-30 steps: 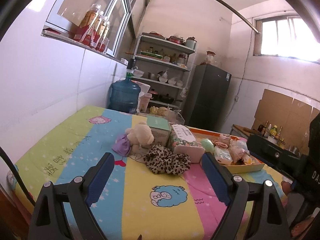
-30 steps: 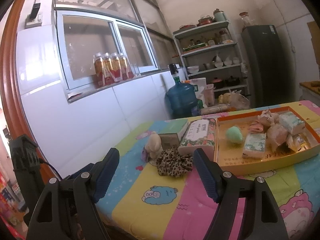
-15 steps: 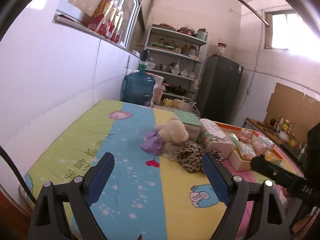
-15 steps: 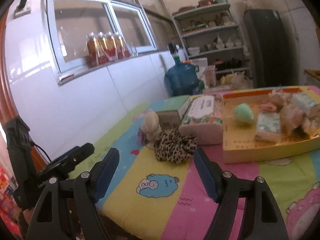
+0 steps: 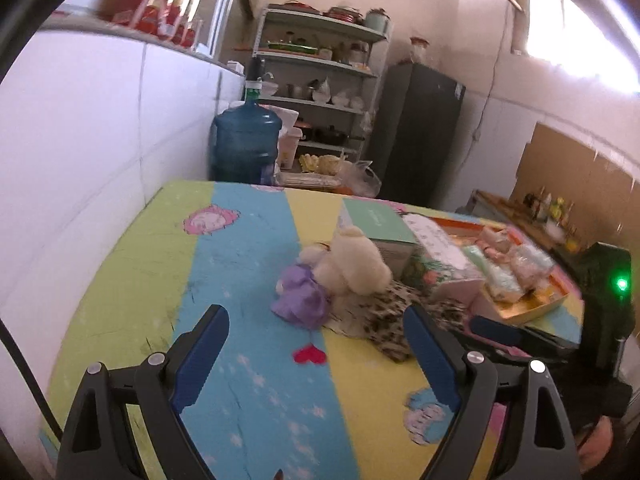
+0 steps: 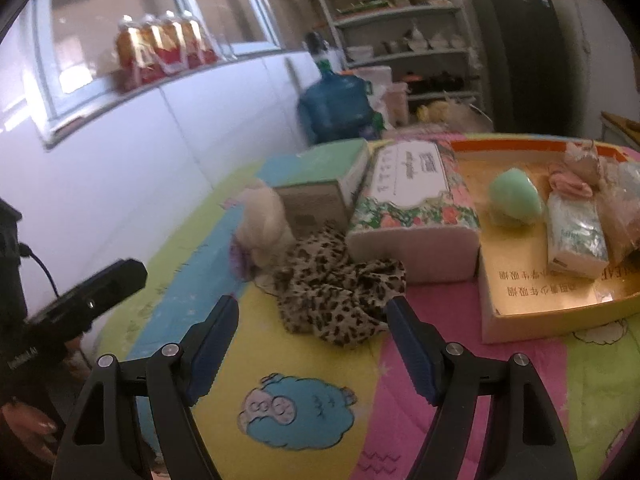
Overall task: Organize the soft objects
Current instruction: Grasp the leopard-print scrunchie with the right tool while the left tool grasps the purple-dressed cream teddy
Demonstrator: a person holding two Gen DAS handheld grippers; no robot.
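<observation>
A cream plush bear with a purple dress lies on the striped cartoon tablecloth; the bear also shows in the right wrist view. Beside it lies a leopard-print cloth, seen too as leopard-print cloth in the left wrist view. My left gripper is open and empty, a short way in front of the bear. My right gripper is open and empty, just short of the leopard cloth. An orange tray holds a green soft lump, a tissue pack and bagged items.
A floral tissue box and a green-topped carton stand between the bear and the tray. A blue water jug, shelves and a dark fridge lie beyond the table. A white wall runs along the left.
Both grippers have come closer to the table and the soft things, which look larger. The left view has swung so the bear sits between its fingers; the right now faces the leopard cloth.
</observation>
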